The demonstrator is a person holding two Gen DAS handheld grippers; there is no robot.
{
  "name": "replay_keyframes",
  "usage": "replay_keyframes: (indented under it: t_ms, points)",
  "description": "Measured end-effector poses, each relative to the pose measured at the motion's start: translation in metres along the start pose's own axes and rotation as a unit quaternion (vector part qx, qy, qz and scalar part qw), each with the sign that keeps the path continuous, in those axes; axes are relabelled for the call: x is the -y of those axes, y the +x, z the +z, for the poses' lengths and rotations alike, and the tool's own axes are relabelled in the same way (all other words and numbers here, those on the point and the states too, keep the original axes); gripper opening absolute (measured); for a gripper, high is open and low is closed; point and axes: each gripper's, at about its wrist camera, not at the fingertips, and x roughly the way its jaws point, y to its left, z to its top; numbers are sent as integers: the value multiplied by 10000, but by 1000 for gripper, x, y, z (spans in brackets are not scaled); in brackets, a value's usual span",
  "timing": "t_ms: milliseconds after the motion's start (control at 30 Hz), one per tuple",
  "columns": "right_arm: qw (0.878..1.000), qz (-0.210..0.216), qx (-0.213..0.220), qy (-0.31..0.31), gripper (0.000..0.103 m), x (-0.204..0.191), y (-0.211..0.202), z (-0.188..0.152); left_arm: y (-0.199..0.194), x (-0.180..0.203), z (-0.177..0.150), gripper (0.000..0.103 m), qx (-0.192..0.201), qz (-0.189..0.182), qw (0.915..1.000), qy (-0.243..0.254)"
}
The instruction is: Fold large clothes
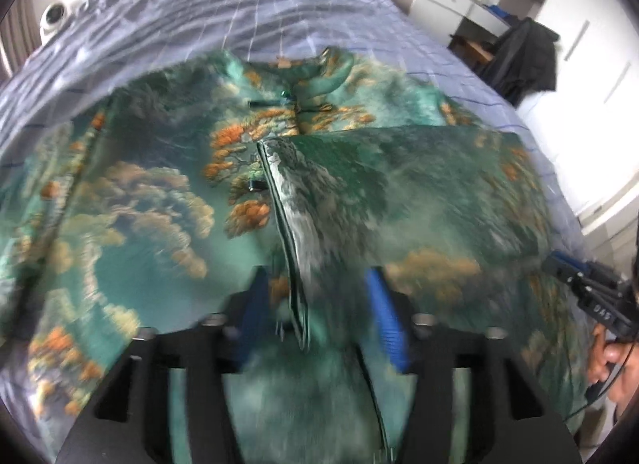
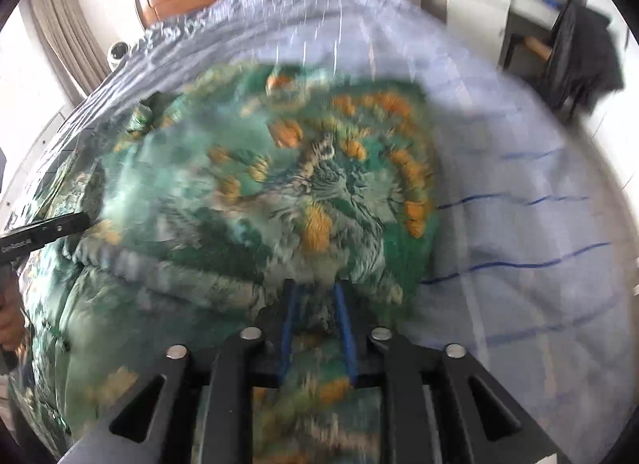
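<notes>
Two tongs over glossy green-orange printed garment [image 1: 159, 204] on quilted bed [image 1: 279, 4]: left tongs [image 1: 319, 292] apart, right tongs [image 2: 315, 296] narrowly apart.

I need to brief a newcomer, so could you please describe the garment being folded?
A bed under a pale blue checked cover fills the room. On it lies the garment, spread flat, one side folded inward. Its glossy teal print of clouds and orange trees sets it apart.

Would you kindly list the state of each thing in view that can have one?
Garment: spread on the bed, right side folded over the middle.
Folded flap: lying flat, edge between the left fingers.
Left tongs: open.
Right tongs: narrowly open over the fabric.
Bedspread: wrinkled.
</notes>
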Motion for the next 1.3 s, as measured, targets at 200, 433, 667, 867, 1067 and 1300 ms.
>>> replay_keyframes:
  t_ms: [200,433,667,867,1067,1300]
  points:
    - [9975,-205,667,-128,58,-25,-81,-45,-61,-3,-64,88,261,82,9994,233]
    - [9926,-157,1188,-218,58,-85,-129,-110,-101,-27,-141,88,476,747,9960,71]
    - [9911,466,1168,-430,58,-150,-146,-146,-125,-72,-173,90,614,1007,9912,-603]
    - [9802,981,1270,-1159,58,-204,-166,-167,-136,-110,-174,91,751,1314,9825,-1085]
    - [9737,1037,1265,-1584,58,-228,-172,-181,-141,-142,-177,92,830,1500,9742,-1469]
    - [9752,1027,1169,-1576,58,-228,-172,-183,-141,-157,-186,92,789,1583,9704,-1646]
